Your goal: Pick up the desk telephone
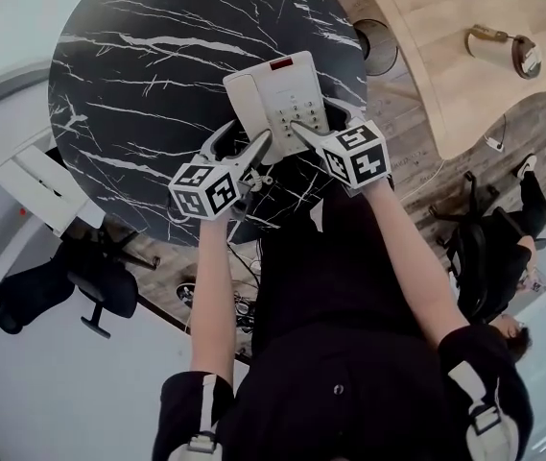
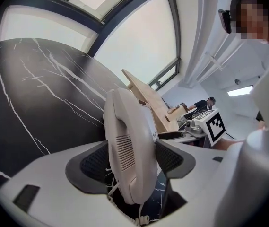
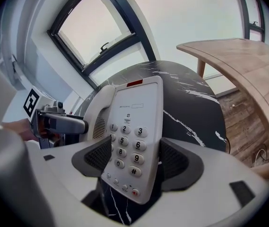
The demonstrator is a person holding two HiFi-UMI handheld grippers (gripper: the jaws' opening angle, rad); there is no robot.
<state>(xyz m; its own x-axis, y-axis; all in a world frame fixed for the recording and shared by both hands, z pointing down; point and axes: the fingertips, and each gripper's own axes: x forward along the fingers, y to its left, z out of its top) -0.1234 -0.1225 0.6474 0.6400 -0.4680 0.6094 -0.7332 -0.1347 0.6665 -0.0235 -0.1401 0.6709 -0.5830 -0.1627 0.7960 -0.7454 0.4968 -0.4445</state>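
Observation:
A white desk telephone lies on the round black marble table, near its front edge, with the handset in its cradle on the left. My left gripper straddles the handset's near end; its pads stand beside the handset without visibly pressing on it. My right gripper straddles the keypad side of the body, jaws wide, with the pads close alongside. The coiled cord hangs below the handset. The left gripper also shows in the right gripper view.
A curved wooden desk stands to the right of the table. Black office chairs sit on the floor on both sides. A white shelf unit is at the left. Large windows lie beyond the table's far side.

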